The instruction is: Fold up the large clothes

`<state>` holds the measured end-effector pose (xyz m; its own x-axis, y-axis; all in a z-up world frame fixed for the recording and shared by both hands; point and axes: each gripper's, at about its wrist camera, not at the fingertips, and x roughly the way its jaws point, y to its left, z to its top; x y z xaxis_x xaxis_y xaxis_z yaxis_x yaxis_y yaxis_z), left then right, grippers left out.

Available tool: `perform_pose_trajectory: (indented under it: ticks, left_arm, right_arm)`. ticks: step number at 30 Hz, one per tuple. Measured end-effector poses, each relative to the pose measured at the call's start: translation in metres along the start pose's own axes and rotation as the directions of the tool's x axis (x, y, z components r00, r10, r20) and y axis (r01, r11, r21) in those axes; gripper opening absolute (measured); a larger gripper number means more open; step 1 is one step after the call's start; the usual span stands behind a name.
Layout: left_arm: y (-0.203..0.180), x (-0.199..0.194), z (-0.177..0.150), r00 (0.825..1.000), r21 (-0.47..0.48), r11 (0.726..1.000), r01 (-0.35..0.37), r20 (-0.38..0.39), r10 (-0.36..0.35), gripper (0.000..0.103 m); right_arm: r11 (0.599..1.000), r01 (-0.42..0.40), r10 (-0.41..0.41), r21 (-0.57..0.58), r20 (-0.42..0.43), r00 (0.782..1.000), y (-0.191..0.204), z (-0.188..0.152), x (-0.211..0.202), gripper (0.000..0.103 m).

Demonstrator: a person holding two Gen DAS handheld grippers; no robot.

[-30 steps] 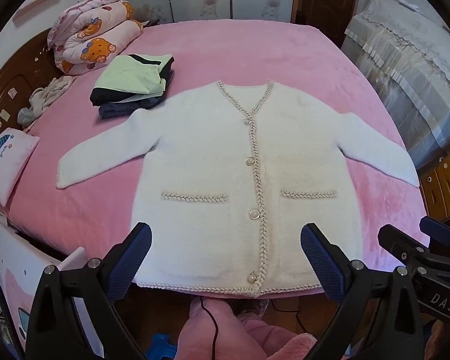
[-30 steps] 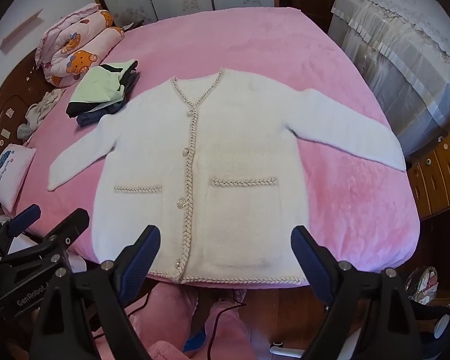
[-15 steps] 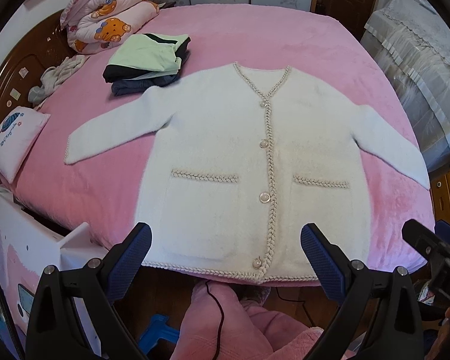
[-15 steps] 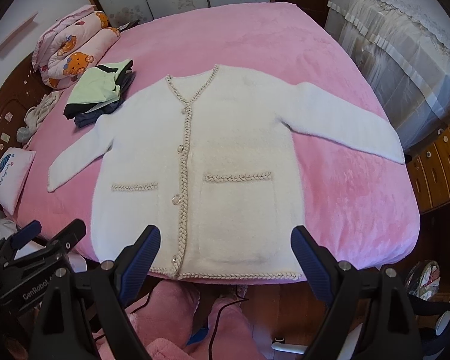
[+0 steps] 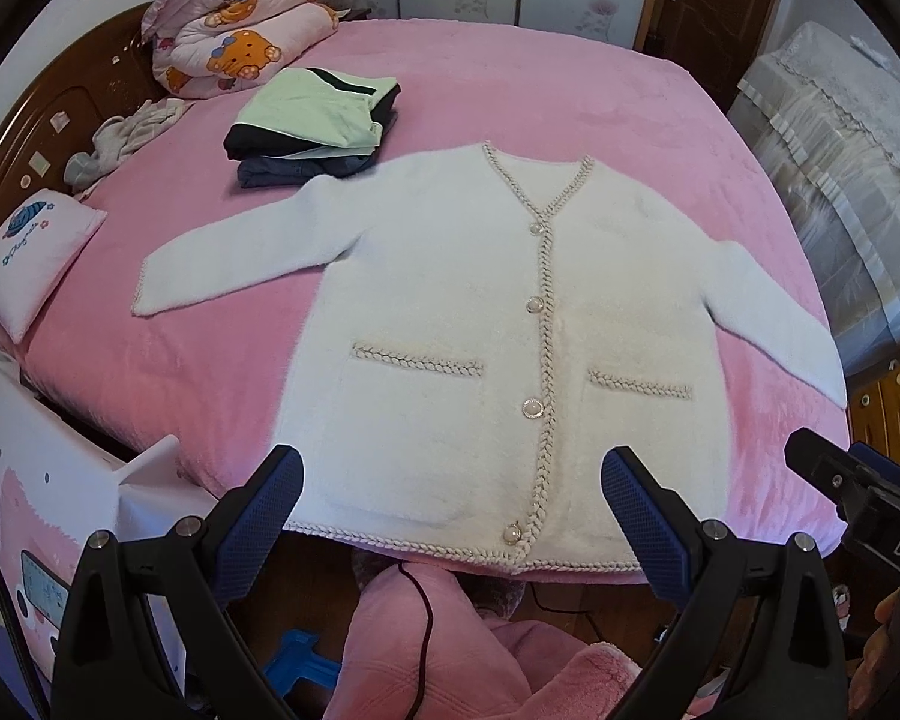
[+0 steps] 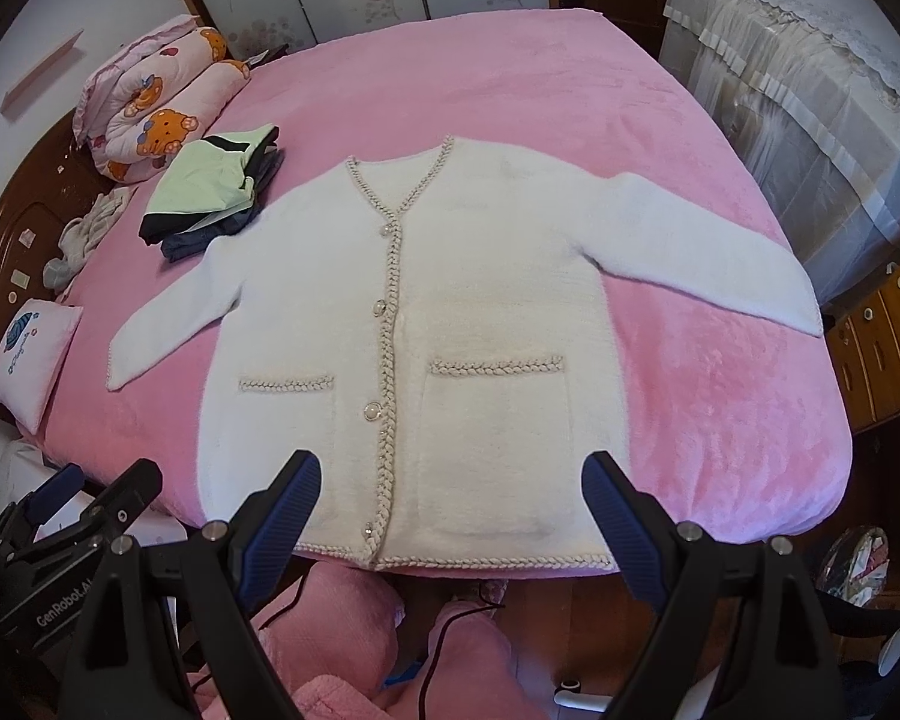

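Small pillow (image 5: 33,255): far left of the cardigan, at the bed's edge beside the wooden headboard (image 5: 48,120).
Rolled quilt (image 5: 234,48): cartoon-bear print, up-left of the cardigan, near the headboard.
Folded stack (image 5: 315,117): pale green piece on top of dark ones, just beyond the cardigan's left shoulder, apparently garments already dealt with.
Left gripper (image 5: 450,501): fingers spread wide, holding nothing, hovering over the near hem of the cardigan and not touching it.
White cardigan (image 5: 498,330): lies face up and buttoned on the pink blanket (image 5: 510,78), both sleeves stretched outward, hem at the near edge of the bed; no fold is in it yet.
Left sleeve (image 5: 240,258): angled out toward the pillow, cuff flat.
Right sleeve (image 6: 708,246): angled out toward the covered furniture (image 6: 810,60) right of the cardigan.
Right gripper (image 6: 453,498): also wide apart and empty, above the hem's right half.
Change: over the last second both views have lifted and pulled back a little (the neckline now sits lower in frame, and more blanket shows beyond it); the cardigan itself has not shifted.
Meaning: spreading looks finished and folding has not started; a sleeve is likely the first thing to bring in.
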<state>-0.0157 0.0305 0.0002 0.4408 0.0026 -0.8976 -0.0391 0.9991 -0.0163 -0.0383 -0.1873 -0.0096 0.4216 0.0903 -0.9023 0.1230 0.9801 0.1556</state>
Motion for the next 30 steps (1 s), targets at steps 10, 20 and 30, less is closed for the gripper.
perform_pose_trajectory:
  ticks: [10,20,30]
  left_arm:
    - [0.038,0.023,-0.005,0.996,-0.1,0.994,0.046,-0.071,-0.053,0.099]
    - [0.119,0.102,-0.016,0.947,-0.315,0.948,-0.037,-0.315,-0.068,0.099]
    - [0.241,0.214,0.037,0.862,-0.461,0.882,-0.097,-0.482,-0.157,0.099]
  right_arm:
    - [1.0,-0.013,0.012,-0.014,-0.072,0.997,0.02,0.002,0.024,0.089]
    - [0.996,0.062,-0.077,-0.061,-0.295,0.952,0.061,-0.016,0.094,0.085]
    - [0.948,0.19,-0.246,-0.255,-0.205,0.947,0.187,0.002,0.169,0.085]
